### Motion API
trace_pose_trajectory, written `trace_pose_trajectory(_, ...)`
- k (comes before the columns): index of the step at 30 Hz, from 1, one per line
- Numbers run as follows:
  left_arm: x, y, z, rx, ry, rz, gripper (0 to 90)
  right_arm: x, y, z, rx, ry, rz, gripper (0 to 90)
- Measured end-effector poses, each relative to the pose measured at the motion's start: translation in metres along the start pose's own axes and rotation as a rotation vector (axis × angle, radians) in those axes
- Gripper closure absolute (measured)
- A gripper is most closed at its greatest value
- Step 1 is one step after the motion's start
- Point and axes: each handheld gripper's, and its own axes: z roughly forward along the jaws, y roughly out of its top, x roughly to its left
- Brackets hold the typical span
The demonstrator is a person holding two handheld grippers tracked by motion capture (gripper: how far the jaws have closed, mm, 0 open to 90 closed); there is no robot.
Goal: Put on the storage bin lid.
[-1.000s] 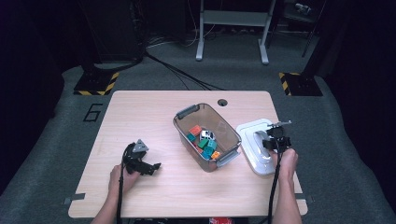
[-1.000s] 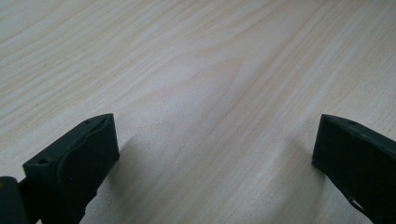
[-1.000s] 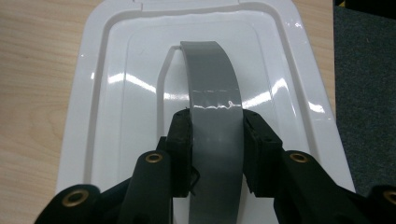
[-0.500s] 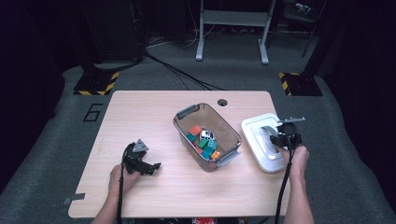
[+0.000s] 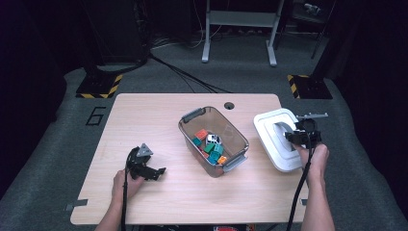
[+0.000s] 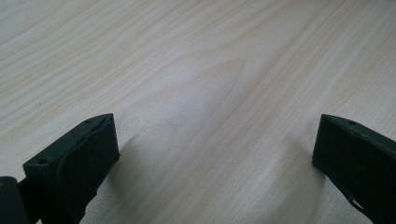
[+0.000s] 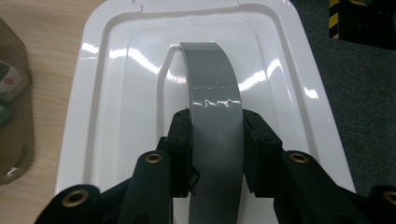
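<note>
A white plastic lid (image 5: 275, 137) (image 7: 121, 93) with a grey arched handle (image 7: 215, 107) hangs tilted over the table's right edge. My right gripper (image 5: 302, 136) (image 7: 217, 154) is shut on that handle, one pad on each side of it. A clear plastic bin (image 5: 213, 140) with grey latches stands mid-table and holds several coloured toy blocks (image 5: 210, 146). My left gripper (image 5: 150, 172) (image 6: 215, 149) rests on the bare wood near the front left, jaws wide apart with nothing between them.
The wooden table (image 5: 144, 120) has a cable hole (image 5: 229, 105) behind the bin. Dark carpet surrounds it, with a metal stand (image 5: 238, 29) and yellow-black striped floor plates (image 5: 98, 86) farther back. Cables trail from both grippers toward the front edge.
My right gripper has lifted the white lid off the table and carried it rightward, past the table's edge. The left gripper has stayed where it was.
</note>
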Motion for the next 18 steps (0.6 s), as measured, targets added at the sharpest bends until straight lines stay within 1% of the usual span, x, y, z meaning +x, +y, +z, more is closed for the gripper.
trace_pose_trajectory(4, 0.0, 0.0, 0.0, 0.004, 0.0, 0.005, 0.2, 0.003, 0.01, -0.008, 0.001, 0.01, -0.021, 67.3)
trace_pose_trajectory(5, 0.0, 0.0, 0.0, 0.003, 0.0, 0.004, 0.2, 0.005, 0.013, -0.013, -0.003, 0.016, -0.019, 67.3)
trace_pose_trajectory(6, 0.0, 0.0, 0.0, 0.002, 0.0, 0.002, 0.2, 0.005, 0.013, -0.013, -0.003, 0.016, -0.019, 67.3)
trace_pose_trajectory(7, 0.0, 0.0, 0.0, 0.004, 0.0, 0.004, 0.2, 0.005, 0.015, -0.014, -0.01, 0.024, -0.025, 67.3)
trace_pose_trajectory(8, 0.0, 0.0, 0.0, 0.002, 0.0, 0.002, 0.2, 0.007, 0.019, -0.019, -0.009, 0.026, -0.02, 67.3)
trace_pose_trajectory(10, 0.0, 0.0, 0.0, 0.004, 0.0, 0.005, 0.2, 0.01, 0.023, -0.023, -0.021, 0.031, -0.032, 67.3)
trace_pose_trajectory(11, 0.0, 0.0, 0.0, 0.005, 0.001, 0.005, 0.2, 0.013, 0.027, -0.027, -0.026, 0.036, -0.032, 67.3)
trace_pose_trajectory(13, 0.0, 0.0, 0.0, 0.005, 0.001, 0.005, 0.2, 0.015, 0.029, -0.029, -0.029, 0.041, -0.029, 67.3)
trace_pose_trajectory(14, 0.0, 0.0, 0.0, 0.004, 0.001, 0.003, 0.2, 0.017, 0.031, -0.031, -0.035, 0.044, -0.037, 67.3)
trace_pose_trajectory(15, 0.001, 0.0, 0.0, 0.007, 0.001, 0.006, 0.2, 0.02, 0.033, -0.033, -0.036, 0.048, -0.035, 67.3)
trace_pose_trajectory(16, 0.0, 0.0, 0.0, 0.0, -0.001, 0.0, 0.2, 0.023, 0.036, -0.034, -0.041, 0.046, -0.043, 67.3)
trace_pose_trajectory(18, 0.001, 0.0, 0.0, 0.007, 0.0, 0.004, 0.1, 0.03, 0.042, -0.039, -0.044, 0.059, -0.049, 67.3)
